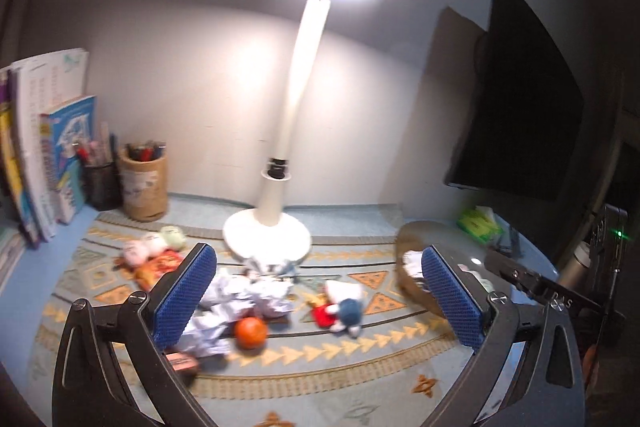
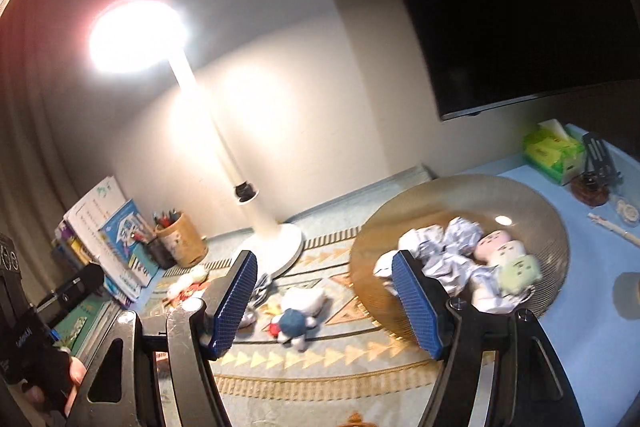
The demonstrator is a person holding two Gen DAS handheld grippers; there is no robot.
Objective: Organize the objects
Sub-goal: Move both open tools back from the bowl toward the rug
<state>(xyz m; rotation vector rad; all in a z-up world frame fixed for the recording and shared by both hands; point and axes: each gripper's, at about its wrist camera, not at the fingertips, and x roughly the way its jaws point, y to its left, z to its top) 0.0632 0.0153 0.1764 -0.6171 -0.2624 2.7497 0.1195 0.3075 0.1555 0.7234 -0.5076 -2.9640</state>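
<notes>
**Both grippers hover empty above a cluttered tabletop**

The left gripper (image 1: pixel 320 303) hangs over the patterned mat (image 1: pixel 360 351) with its jaws spread wide and nothing between them. Below it lie crumpled paper balls (image 1: pixel 244 297), an orange ball (image 1: pixel 251 333) touching the paper, and a blue-and-white plush toy (image 1: pixel 346 309) just to the right. Further left on the mat sits a cluster of small pale plush figures (image 1: pixel 154 245).

The right gripper (image 2: pixel 324 301) also holds its jaws wide apart and empty, above the same mat. To its right a round brown woven basket (image 2: pixel 400 223) already contains crumpled paper (image 2: pixel 452 247) and a few pastel plush figures (image 2: pixel 508 259).

A lit white desk lamp (image 1: pixel 276 203) stands at the back of the mat. Books (image 1: pixel 48 155) and pen holders (image 1: pixel 144 187) line the left wall; a green tissue box (image 2: pixel 554 153) rests near the dark monitor (image 2: pixel 520 7).
</notes>
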